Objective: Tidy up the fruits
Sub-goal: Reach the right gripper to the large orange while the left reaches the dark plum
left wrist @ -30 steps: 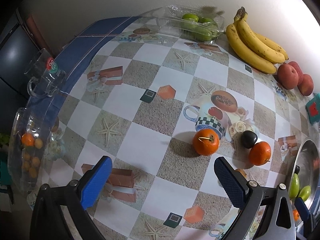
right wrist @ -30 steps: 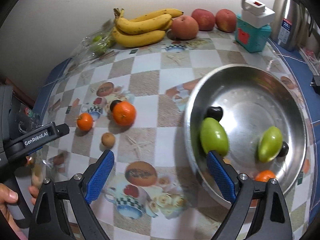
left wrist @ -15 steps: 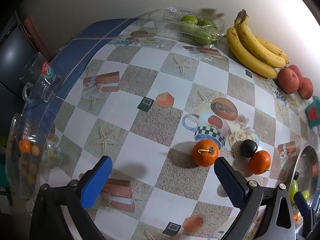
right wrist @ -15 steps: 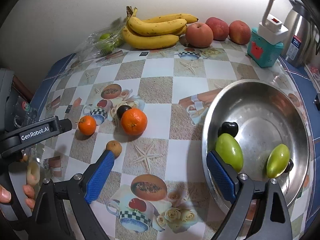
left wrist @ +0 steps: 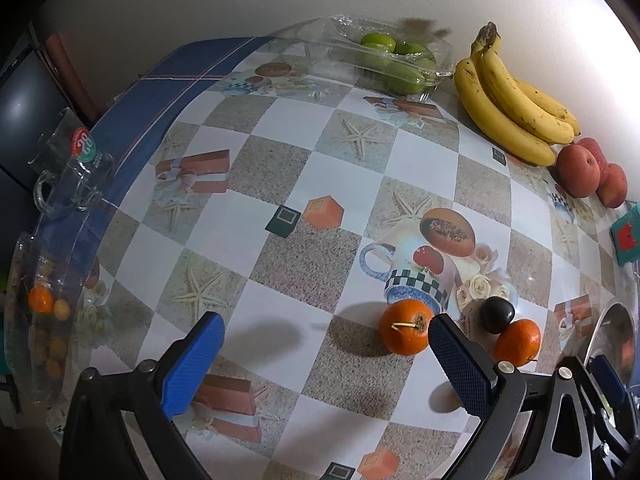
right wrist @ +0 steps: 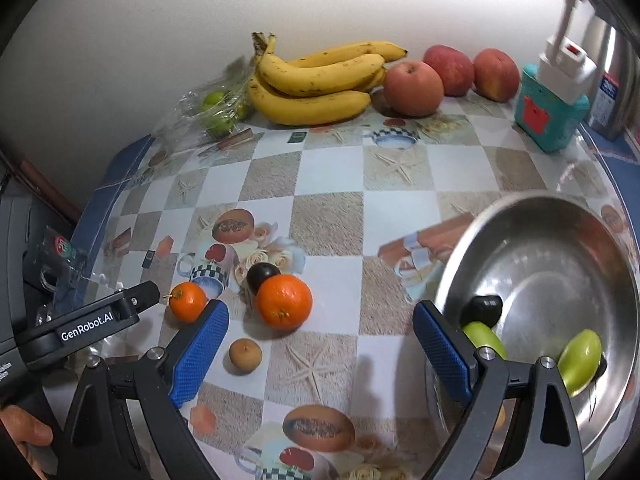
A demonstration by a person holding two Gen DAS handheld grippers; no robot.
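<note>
Two oranges lie mid-table: a larger orange (right wrist: 283,301) (left wrist: 517,342) and a smaller stemmed orange (right wrist: 187,301) (left wrist: 406,332), with a dark plum (right wrist: 262,276) (left wrist: 497,314) touching the larger one. A small brown fruit (right wrist: 245,355) sits in front of them. The steel bowl (right wrist: 560,216) at the right holds two green fruits (right wrist: 580,356) and a dark plum (right wrist: 482,309). My right gripper (right wrist: 320,364) is open above the table between the oranges and the bowl. My left gripper (left wrist: 320,364) is open, its right finger just in front of the stemmed orange.
Bananas (right wrist: 316,80), three red apples (right wrist: 414,88) and a clear box of green fruit (left wrist: 384,60) line the wall. A teal box (right wrist: 550,114) and a kettle (right wrist: 616,80) stand back right. A glass mug (left wrist: 72,172) and a clear tub of small oranges (left wrist: 40,312) sit at the left edge.
The right gripper has drifted left, so the bowl sits further right and the oranges nearer centre. The left gripper has barely moved. Both stay open.
</note>
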